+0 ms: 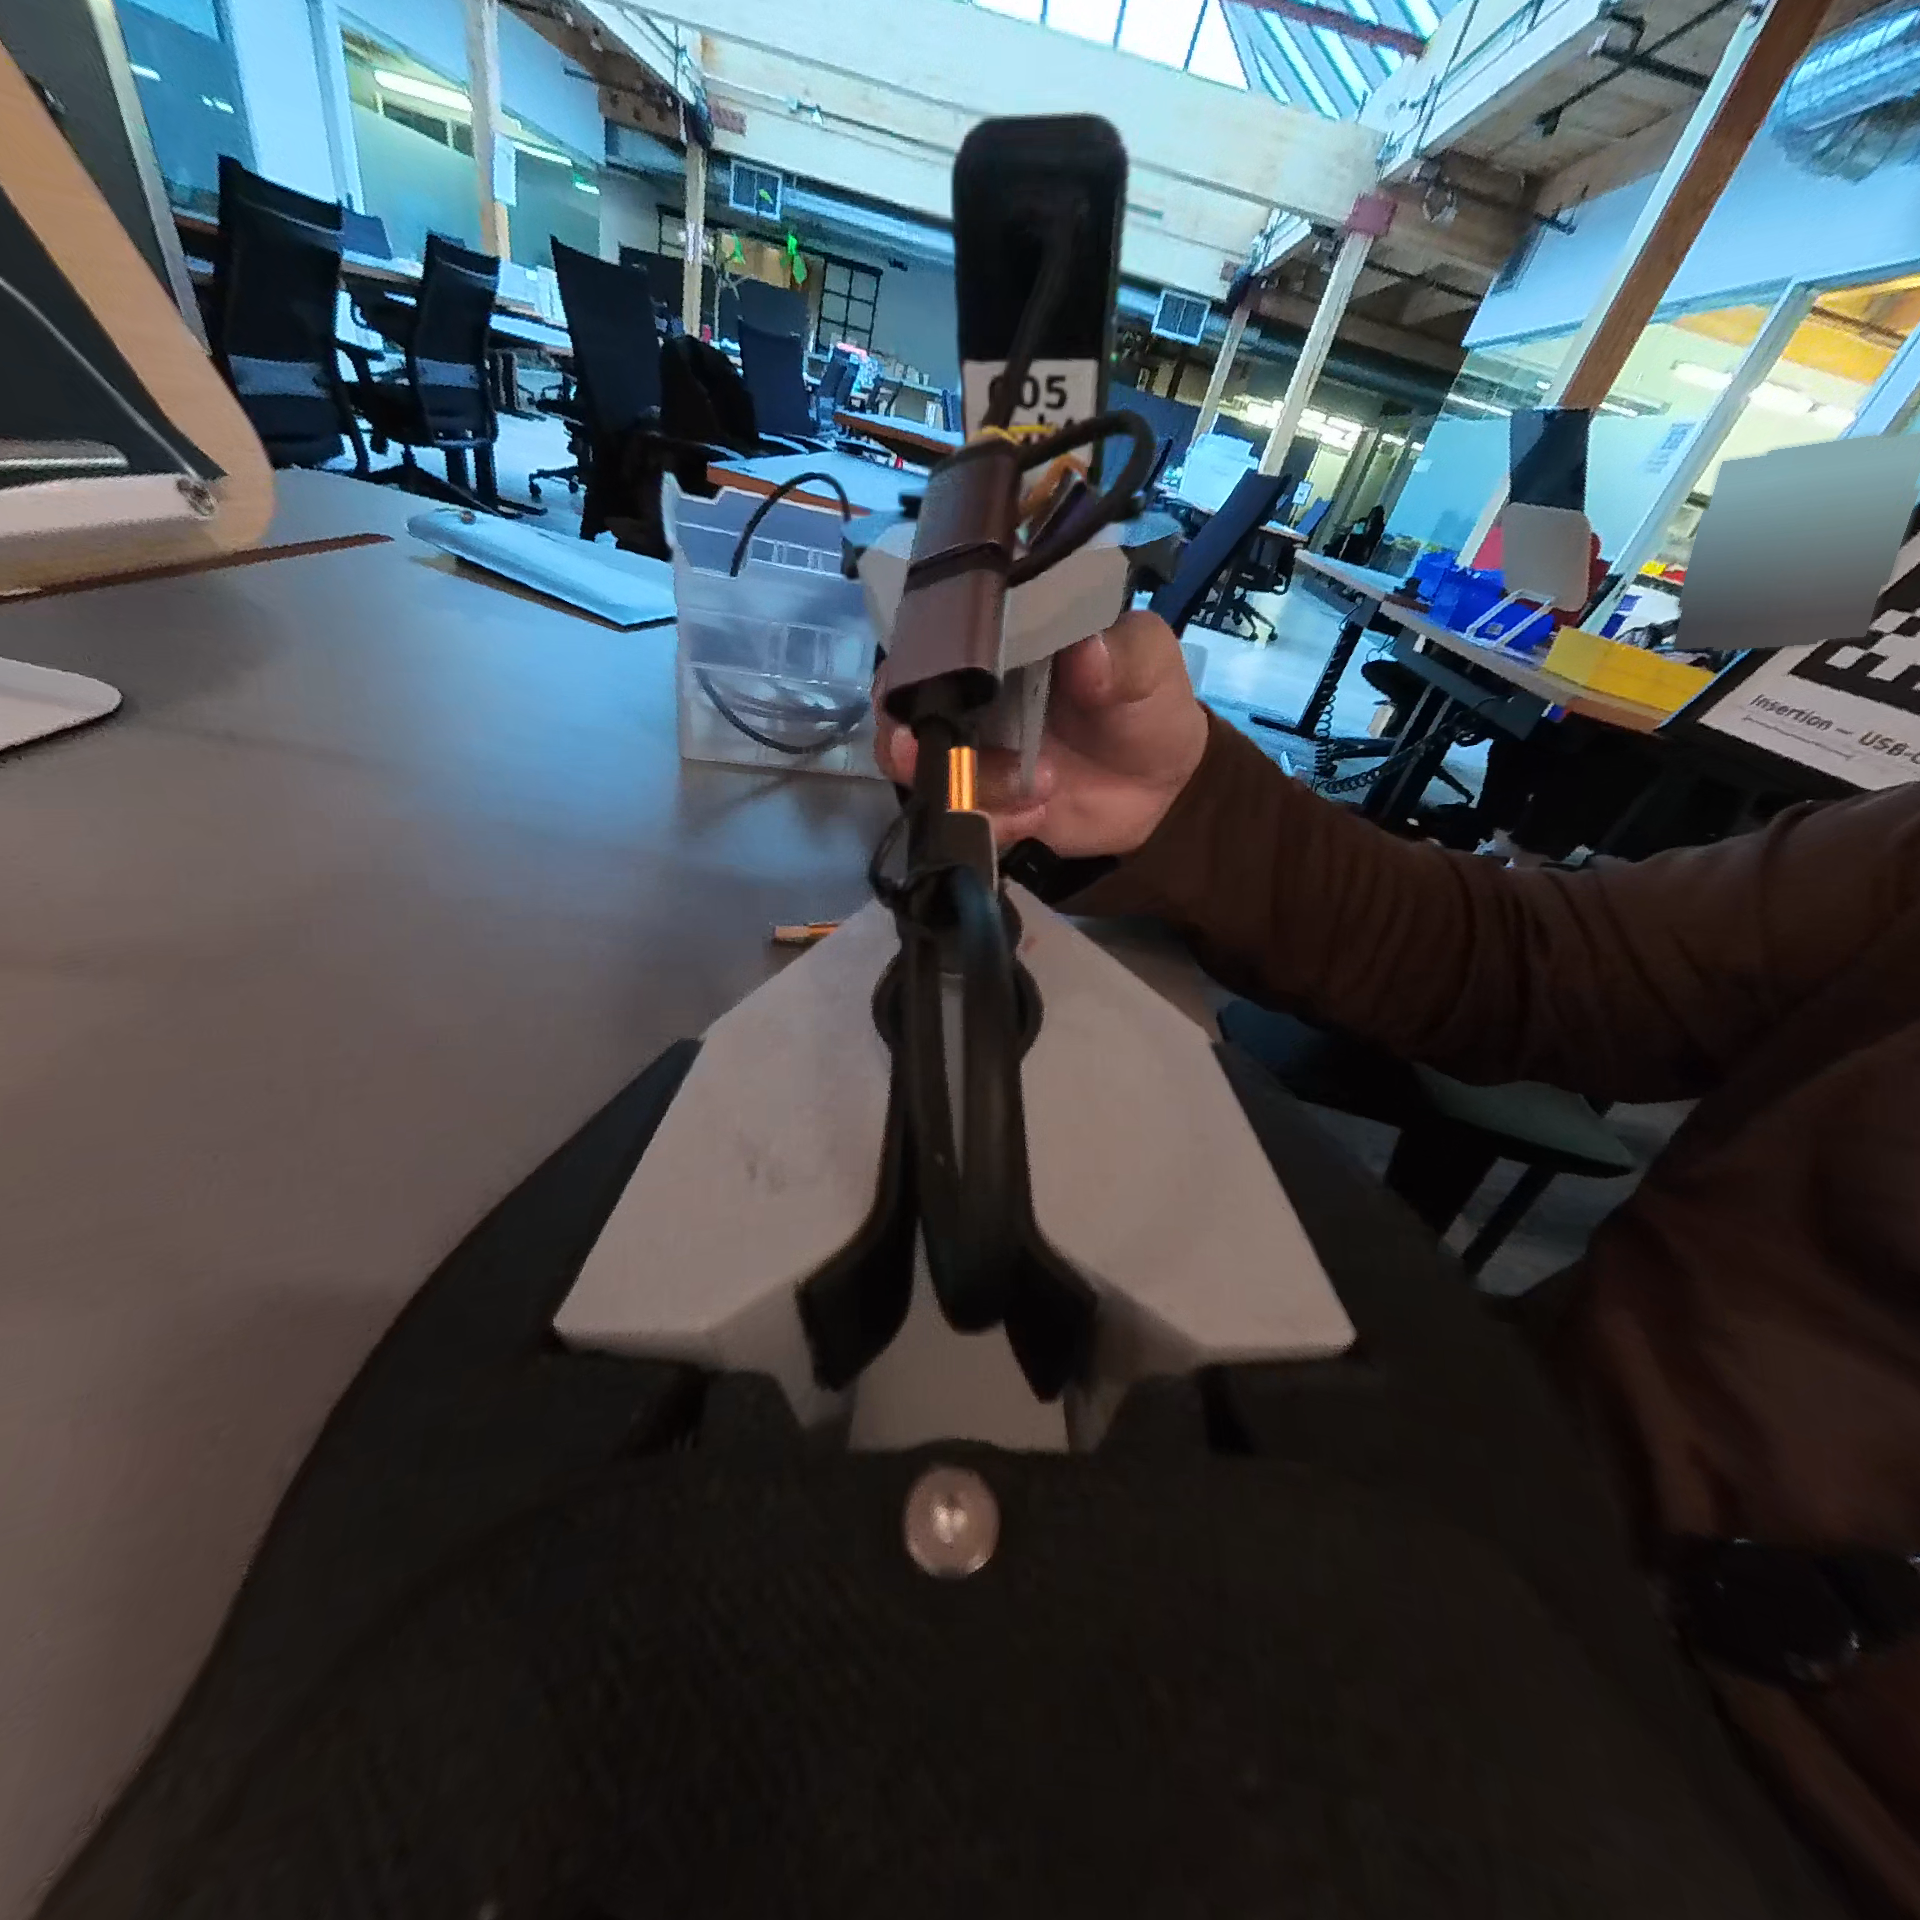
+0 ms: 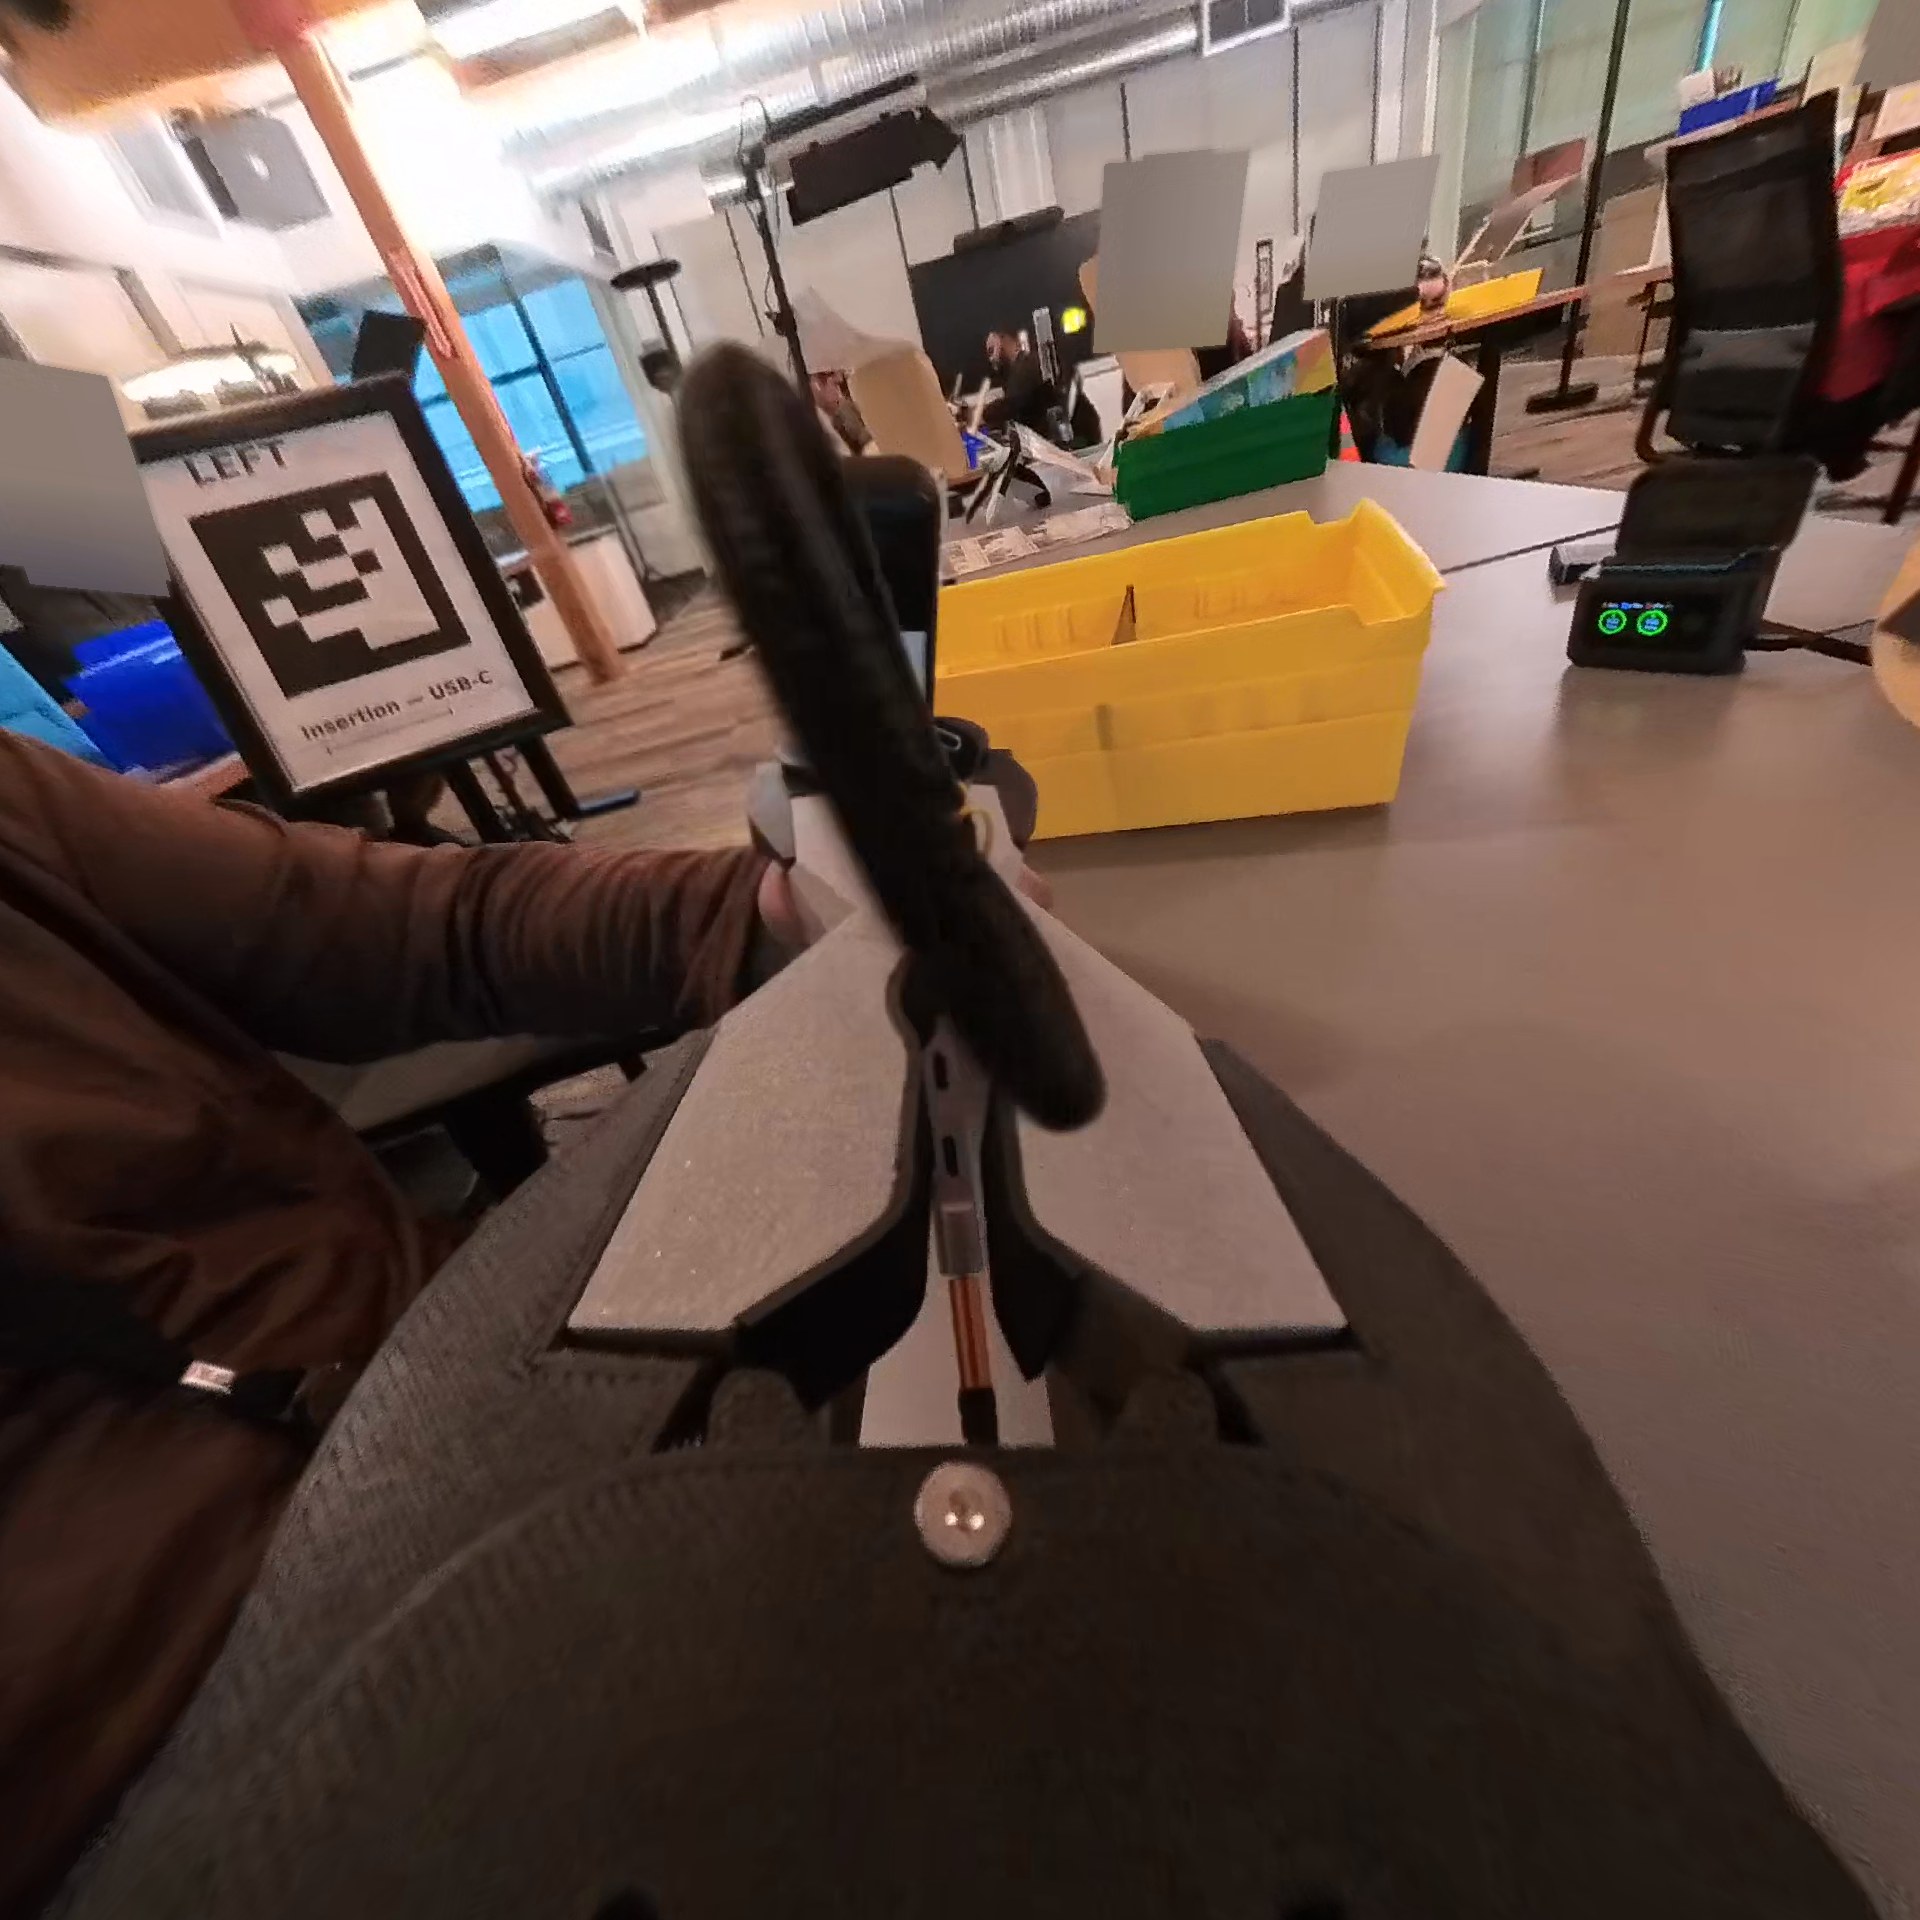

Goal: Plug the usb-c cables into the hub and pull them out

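Hub point(image 1: 940, 582): dark grey metal. Cable point(image 1: 961, 779): black with a copper-orange collar. Sleeve point(image 1: 1455, 935): brown. Bin point(image 2: 1195, 665): bright yellow; crate point(image 2: 1226, 462) behind it green. Sign point(image 2: 332, 597): white, black square-block pattern, black frame. Surface point(image 2: 1455, 987): plain grey.

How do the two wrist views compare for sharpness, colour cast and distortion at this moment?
Left wrist view: mostly sharp, cool bluish daylight, hub and cable legible, strong wide-angle bending at the table edges. Right wrist view: warmer cast, blown-out upper left, motion blur on the other gripper's black body, yellow bin softer.
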A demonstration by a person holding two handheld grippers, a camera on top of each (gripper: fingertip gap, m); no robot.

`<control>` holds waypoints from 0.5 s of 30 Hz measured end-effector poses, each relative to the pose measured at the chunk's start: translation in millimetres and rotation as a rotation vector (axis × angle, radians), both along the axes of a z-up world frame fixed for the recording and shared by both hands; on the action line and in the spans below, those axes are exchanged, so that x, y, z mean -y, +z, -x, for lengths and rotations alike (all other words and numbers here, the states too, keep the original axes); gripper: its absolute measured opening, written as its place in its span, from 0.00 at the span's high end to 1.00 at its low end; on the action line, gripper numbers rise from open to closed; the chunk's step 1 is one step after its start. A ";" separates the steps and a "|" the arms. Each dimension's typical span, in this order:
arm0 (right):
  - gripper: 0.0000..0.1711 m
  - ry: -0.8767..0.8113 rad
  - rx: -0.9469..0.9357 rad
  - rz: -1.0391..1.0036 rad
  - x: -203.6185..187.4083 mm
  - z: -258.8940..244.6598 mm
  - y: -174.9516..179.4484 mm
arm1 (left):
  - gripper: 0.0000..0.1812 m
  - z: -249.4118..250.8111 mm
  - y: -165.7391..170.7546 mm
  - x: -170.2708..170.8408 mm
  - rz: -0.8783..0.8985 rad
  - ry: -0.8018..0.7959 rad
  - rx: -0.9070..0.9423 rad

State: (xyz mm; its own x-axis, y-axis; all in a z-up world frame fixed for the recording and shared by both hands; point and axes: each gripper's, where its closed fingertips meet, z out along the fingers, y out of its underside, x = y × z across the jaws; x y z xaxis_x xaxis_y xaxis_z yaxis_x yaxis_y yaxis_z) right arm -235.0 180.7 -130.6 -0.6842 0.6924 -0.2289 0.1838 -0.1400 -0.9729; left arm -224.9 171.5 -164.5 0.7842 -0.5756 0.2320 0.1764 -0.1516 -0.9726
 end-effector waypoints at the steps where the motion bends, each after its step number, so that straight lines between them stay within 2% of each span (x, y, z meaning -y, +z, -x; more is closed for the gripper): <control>1: 1.00 0.000 0.005 0.011 -0.7 1.1 -1.5 | 0.96 -0.4 -2.2 -0.5 0.009 0.001 -0.009; 5: 1.00 0.037 0.006 0.080 2.1 -0.1 0.0 | 0.96 -1.1 -2.5 -1.1 0.002 0.009 -0.031; 12: 1.00 0.036 0.039 0.047 -2.5 -3.4 7.5 | 0.95 2.9 5.0 -4.1 -0.051 0.038 -0.052; 14: 0.93 0.026 0.064 -0.060 -3.8 -9.3 0.8 | 0.95 0.3 4.9 -2.4 -0.058 0.031 -0.057; 15: 0.85 0.004 0.085 -0.115 -6.0 -10.3 -4.4 | 0.95 0.5 6.2 -1.2 -0.064 0.030 -0.045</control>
